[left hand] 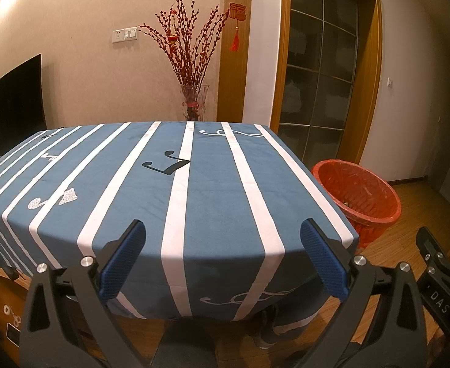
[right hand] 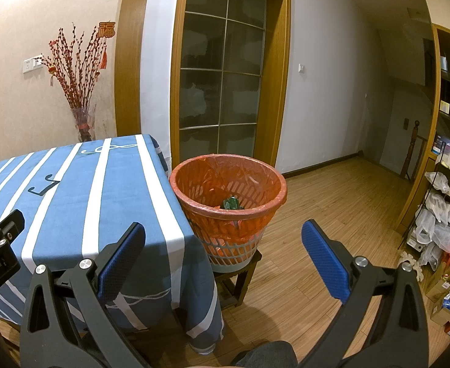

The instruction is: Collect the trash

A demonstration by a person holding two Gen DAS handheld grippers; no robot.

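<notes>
A trash basket (right hand: 228,205) with an orange liner stands on a small dark stool at the table's right side; it also shows in the left wrist view (left hand: 358,197). A green crumpled piece of trash (right hand: 231,203) lies inside it. My left gripper (left hand: 223,259) is open and empty, held over the near edge of the blue striped tablecloth (left hand: 212,196). My right gripper (right hand: 223,259) is open and empty, held near the table's front right corner, short of the basket. I see no loose trash on the tablecloth.
A glass vase of red branches (left hand: 191,92) stands behind the table. A television (left hand: 13,107) is at far left. A glass door (right hand: 221,79) is behind the basket. A rack with plastic bags and boxes (right hand: 442,224) lines the right wall. Wood floor (right hand: 332,202) lies beyond the basket.
</notes>
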